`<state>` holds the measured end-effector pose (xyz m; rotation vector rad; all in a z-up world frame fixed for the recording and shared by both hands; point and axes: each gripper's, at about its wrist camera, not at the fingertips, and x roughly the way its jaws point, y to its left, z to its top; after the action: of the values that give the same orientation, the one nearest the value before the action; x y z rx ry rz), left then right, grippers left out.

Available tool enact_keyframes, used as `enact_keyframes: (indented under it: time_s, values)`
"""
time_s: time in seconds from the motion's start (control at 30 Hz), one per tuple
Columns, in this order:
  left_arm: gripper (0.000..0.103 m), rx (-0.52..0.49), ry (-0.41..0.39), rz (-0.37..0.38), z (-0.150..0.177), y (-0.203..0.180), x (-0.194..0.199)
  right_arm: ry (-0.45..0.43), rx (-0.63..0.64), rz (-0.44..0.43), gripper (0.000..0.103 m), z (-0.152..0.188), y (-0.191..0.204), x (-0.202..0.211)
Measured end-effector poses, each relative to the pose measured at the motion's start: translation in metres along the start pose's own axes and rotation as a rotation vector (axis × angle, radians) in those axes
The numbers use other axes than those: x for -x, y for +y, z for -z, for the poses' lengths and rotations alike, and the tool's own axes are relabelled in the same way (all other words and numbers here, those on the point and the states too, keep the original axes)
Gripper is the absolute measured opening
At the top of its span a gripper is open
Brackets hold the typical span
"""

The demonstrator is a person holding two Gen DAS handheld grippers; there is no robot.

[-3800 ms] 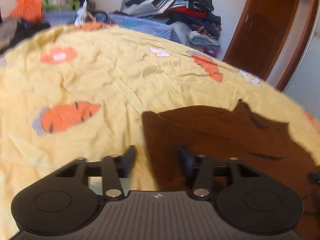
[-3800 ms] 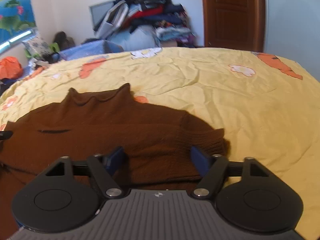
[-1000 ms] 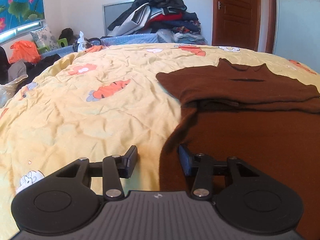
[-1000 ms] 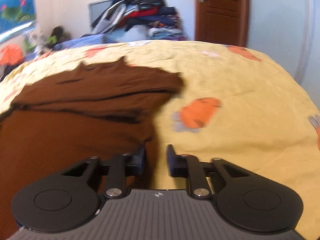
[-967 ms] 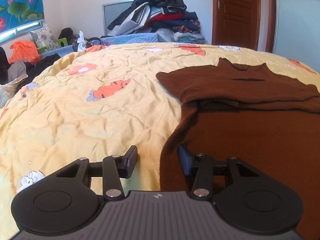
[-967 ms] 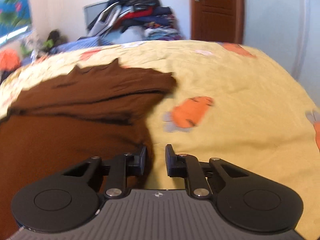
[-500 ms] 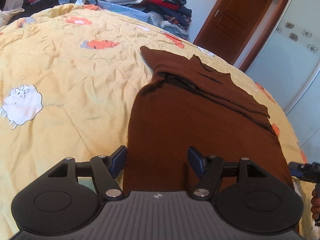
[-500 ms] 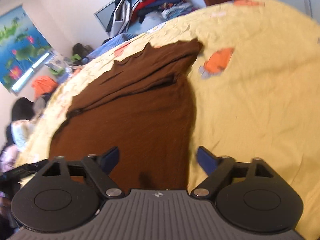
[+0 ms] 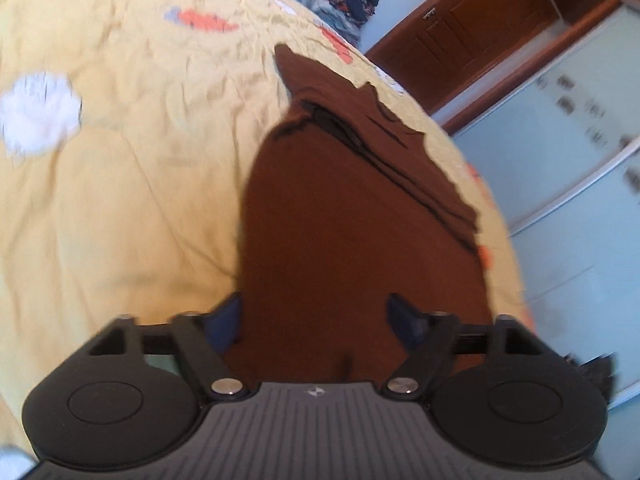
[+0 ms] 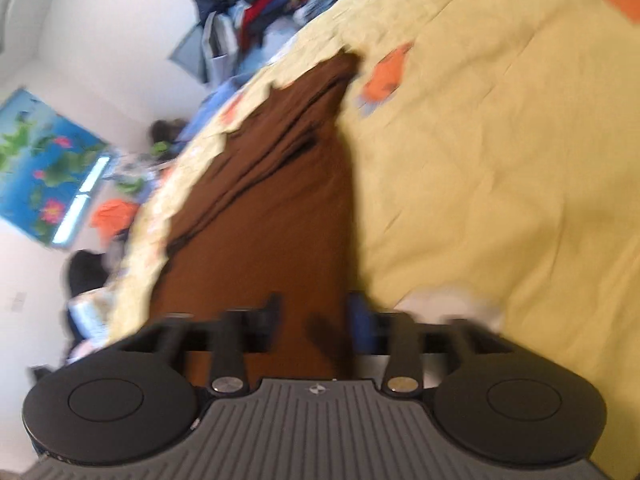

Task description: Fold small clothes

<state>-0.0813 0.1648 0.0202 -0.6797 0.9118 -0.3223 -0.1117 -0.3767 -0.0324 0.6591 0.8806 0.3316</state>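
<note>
Brown knit sweater [image 9: 360, 216] on yellow cartoon-print bedspread [image 9: 120, 184]; left gripper [image 9: 316, 320] spread wide and right gripper [image 10: 314, 320] narrower, both astride its hem.

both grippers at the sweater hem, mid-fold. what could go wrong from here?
1. The left gripper stands wide open around the brown sweater hem; if it lifts before closing, that side may stay down and the fold skews.
2. The right gripper view is motion-blurred, with its jaws only narrowly apart; a fast swing could let the cloth slip.
3. The sleeves folded across the chest lie loose and may shift.
</note>
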Motion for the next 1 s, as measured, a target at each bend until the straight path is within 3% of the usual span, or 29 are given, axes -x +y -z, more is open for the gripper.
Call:
enact_keyframes:
  time_s: [0.03, 0.1, 0.17, 0.2, 0.23, 0.27, 0.3, 0.4, 0.53, 0.6, 0.63, 0.7, 0.73, 0.77, 0.8, 0.9, 0.93, 1.0]
  values:
    - [0.083, 0.033, 0.011, 0.022, 0.004, 0.004, 0.002, 0.023, -0.010, -0.037, 0.072, 0.007, 0.001, 0.002]
    - [0.081, 0.053, -0.006, 0.038, 0.011, 0.007, 0.004, 0.097, -0.028, -0.093, 0.070, 0.023, 0.002, 0.003]
    - [0.067, 0.044, -0.014, 0.014, 0.012, 0.005, 0.004, 0.129, -0.041, -0.132, 0.067, 0.035, 0.004, 0.003]
    - [0.038, 0.042, 0.006, -0.008, 0.011, 0.004, 0.000, 0.146, -0.038, -0.141, 0.065, 0.039, 0.006, 0.001]
    - [0.012, 0.041, 0.032, -0.035, 0.010, 0.005, -0.005, 0.152, -0.023, -0.130, 0.051, 0.041, 0.009, 0.000]
    - [0.006, 0.041, 0.044, -0.059, 0.009, 0.006, -0.008, 0.157, -0.013, -0.103, 0.026, 0.041, 0.011, -0.002]
    - [0.007, 0.041, 0.040, -0.065, 0.009, 0.007, -0.008, 0.172, 0.001, -0.070, 0.012, 0.040, 0.012, -0.004]
    - [0.006, -0.015, 0.020, -0.125, 0.006, 0.005, 0.004, 0.162, 0.035, -0.034, 0.012, 0.034, 0.009, 0.002]
    - [0.008, -0.031, 0.051, -0.089, 0.014, 0.011, 0.008, 0.121, 0.032, 0.005, 0.007, 0.035, -0.007, 0.020]
    - [0.012, -0.007, 0.071, -0.068, 0.021, 0.011, 0.012, 0.113, -0.016, -0.023, 0.008, 0.043, -0.016, 0.019]
    - [0.017, 0.008, 0.083, -0.054, 0.024, 0.012, 0.014, 0.115, -0.033, -0.026, 0.017, 0.045, -0.015, 0.018]
    - [0.026, 0.038, 0.090, -0.012, 0.035, 0.016, 0.022, 0.131, -0.040, -0.064, 0.043, 0.051, -0.011, 0.020]
    - [0.029, 0.047, 0.090, 0.001, 0.039, 0.017, 0.025, 0.136, -0.034, -0.095, 0.066, 0.054, -0.008, 0.023]
    - [0.030, 0.060, 0.091, 0.013, 0.044, 0.019, 0.027, 0.148, -0.030, -0.122, 0.077, 0.057, -0.004, 0.023]
    - [0.030, 0.079, 0.095, 0.027, 0.047, 0.020, 0.027, 0.162, -0.023, -0.136, 0.079, 0.060, 0.000, 0.023]
    - [0.030, 0.131, 0.104, 0.078, 0.056, 0.021, 0.021, 0.194, -0.017, -0.154, 0.078, 0.065, 0.011, 0.017]
    - [0.029, 0.136, 0.107, 0.083, 0.057, 0.019, 0.019, 0.204, -0.020, -0.161, 0.069, 0.066, 0.012, 0.012]
    - [0.023, 0.124, 0.118, 0.070, 0.057, 0.012, 0.015, 0.231, -0.005, -0.139, 0.036, 0.067, 0.017, 0.004]
